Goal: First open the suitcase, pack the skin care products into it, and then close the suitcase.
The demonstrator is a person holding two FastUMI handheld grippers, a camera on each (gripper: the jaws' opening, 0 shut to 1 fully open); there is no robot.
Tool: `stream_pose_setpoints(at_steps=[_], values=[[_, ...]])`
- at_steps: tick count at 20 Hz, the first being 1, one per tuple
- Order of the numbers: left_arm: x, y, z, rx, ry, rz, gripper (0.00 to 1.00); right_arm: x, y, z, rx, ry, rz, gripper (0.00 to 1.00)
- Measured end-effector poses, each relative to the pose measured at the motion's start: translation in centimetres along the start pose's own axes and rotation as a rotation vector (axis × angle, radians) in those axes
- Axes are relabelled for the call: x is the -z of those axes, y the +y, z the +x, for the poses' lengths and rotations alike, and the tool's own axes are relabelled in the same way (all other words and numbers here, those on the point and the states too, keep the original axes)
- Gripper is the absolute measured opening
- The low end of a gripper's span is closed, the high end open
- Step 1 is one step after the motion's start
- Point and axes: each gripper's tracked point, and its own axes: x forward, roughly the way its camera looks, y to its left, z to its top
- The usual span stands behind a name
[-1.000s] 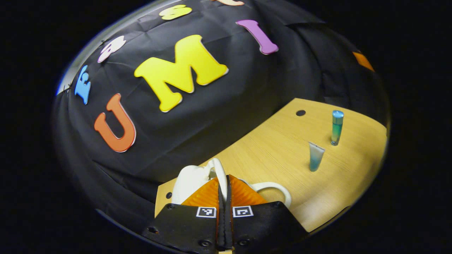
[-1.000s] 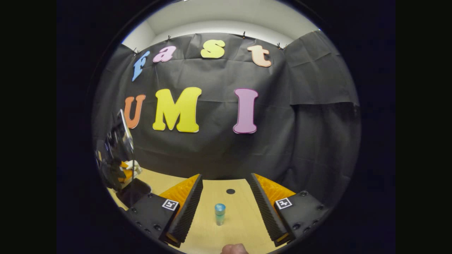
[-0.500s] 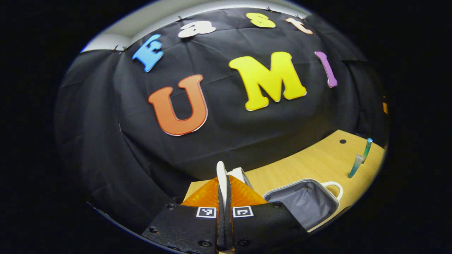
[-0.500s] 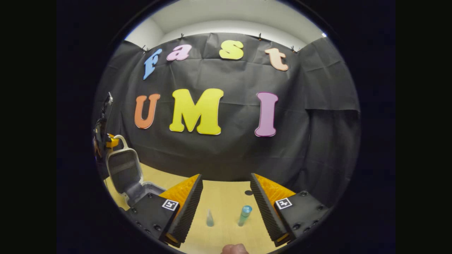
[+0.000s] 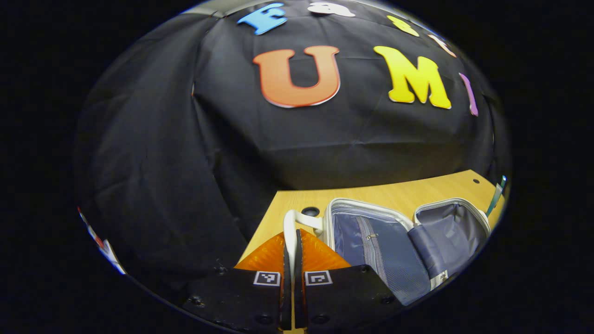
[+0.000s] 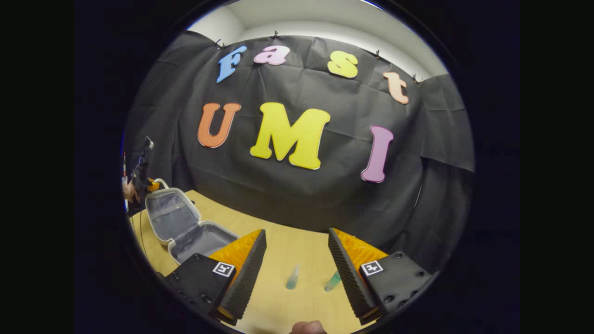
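Here the left gripper (image 5: pixel 291 241) has its fingers pressed together on the thin white handle (image 5: pixel 289 227) of the suitcase (image 5: pixel 371 236), with only that loop between the pads. The handle belongs to the lid half, which lies tipped back toward the gripper with its grey lining and zip pocket facing up; the other half of the suitcase lies open just beyond it on the desk (image 5: pixel 371 195). In the right gripper view the same suitcase (image 6: pixel 185 229) sits open at the left of the desk (image 6: pixel 301 246), lid propped up at an angle, and the left gripper (image 6: pixel 151 184) shows at its far edge. The right gripper (image 6: pixel 297 253) has its fingers spread wide, touching nothing and holding nothing. Between them, farther along the desk, stand a small blue-green tube (image 6: pixel 292 277) and a bottle (image 6: pixel 332 281), the bottle close beside the right-hand finger. Both are well apart from the suitcase.
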Motion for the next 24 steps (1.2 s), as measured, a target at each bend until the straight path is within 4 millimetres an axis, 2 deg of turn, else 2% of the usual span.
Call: stream_pose_setpoints(at_steps=[4,6,8,10,11,14,15,17,18,21,22,24], values=[[6.1,-0.4,2.2,0.037,0.125,-0.152,0.06,0.5,0.9,0.9,-0.010,0.029,0.000,0.80],[7.6,-0.4,2.8,0.048,0.167,-0.228,0.09,0.6,0.9,1.1,-0.005,0.033,-0.006,0.80],[7.9,-0.2,2.9,0.055,0.156,-0.283,0.14,0.9,0.5,1.2,-0.003,0.042,0.002,0.80],[8.5,0.6,2.7,0.026,0.165,-0.272,0.26,1.2,0.1,1.2,-0.001,0.046,0.010,0.80],[8.3,0.9,2.4,0.019,0.162,-0.270,0.40,1.4,-0.2,1.3,0.001,0.048,0.010,0.80],[6.2,0.4,0.1,0.001,0.134,-0.266,0.58,1.8,-1.3,1.6,-0.007,0.043,0.034,0.80],[5.3,-0.2,-0.6,0.000,0.119,-0.255,0.73,1.8,-1.6,1.5,-0.015,0.036,0.051,0.80],[2.6,-2.3,-3.1,0.006,0.080,-0.248,0.78,1.8,-2.7,1.6,-0.020,0.022,0.066,0.80],[1.2,-3.6,-4.3,0.013,0.056,-0.234,0.79,2.1,-3.4,1.6,-0.020,0.022,0.067,0.80],[-2.7,-7.2,-7.6,-0.011,-0.015,-0.182,0.95,2.8,-6.4,1.5,-0.006,0.007,0.075,0.79],[-4.2,-9.3,-8.6,-0.005,-0.038,-0.178,0.95,3.3,-7.4,1.5,-0.002,0.014,0.085,0.80],[-5.8,-14.1,-10.7,0.042,-0.044,-0.250,0.94,4.6,-9.4,1.5,0.007,0.030,0.116,0.80]])
